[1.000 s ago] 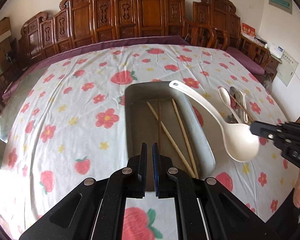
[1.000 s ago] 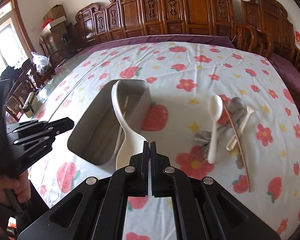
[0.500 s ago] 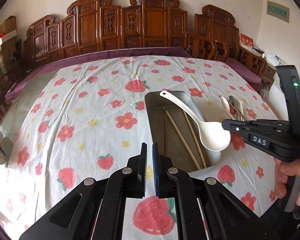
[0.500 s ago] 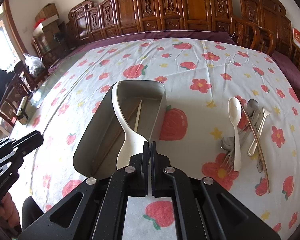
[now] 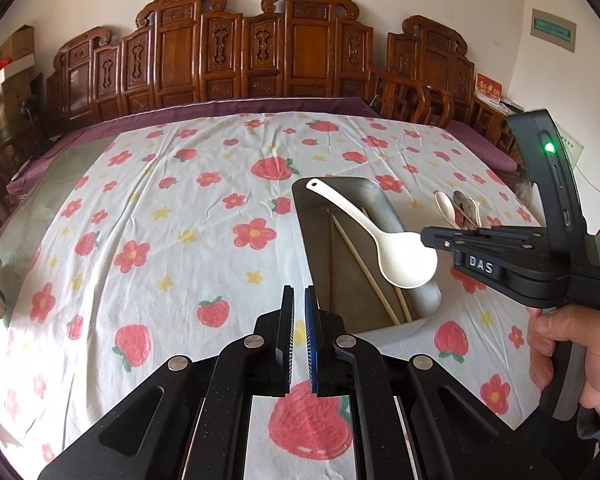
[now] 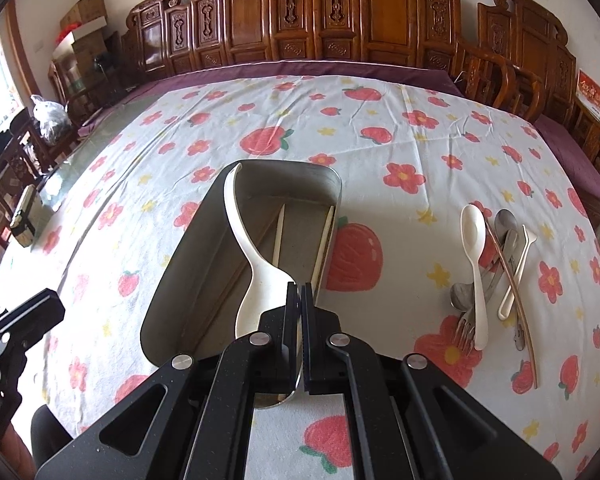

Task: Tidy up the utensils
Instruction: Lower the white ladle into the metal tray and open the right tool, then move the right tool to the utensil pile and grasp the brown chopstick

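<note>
Over the metal tray (image 6: 204, 240) my right gripper (image 6: 300, 292) is clamped on the white rice paddle (image 6: 256, 276) by its bowl, handle aimed inward to lie beside the chopsticks (image 6: 278, 236); my left gripper (image 5: 298, 300) idles closed and empty, out of its way.

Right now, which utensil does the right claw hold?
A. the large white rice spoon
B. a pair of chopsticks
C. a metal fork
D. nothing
A: the right claw is shut on the bowl edge of the large white rice spoon, whose handle reaches out over the metal tray; the fork lies in the pile on the tablecloth.
</note>
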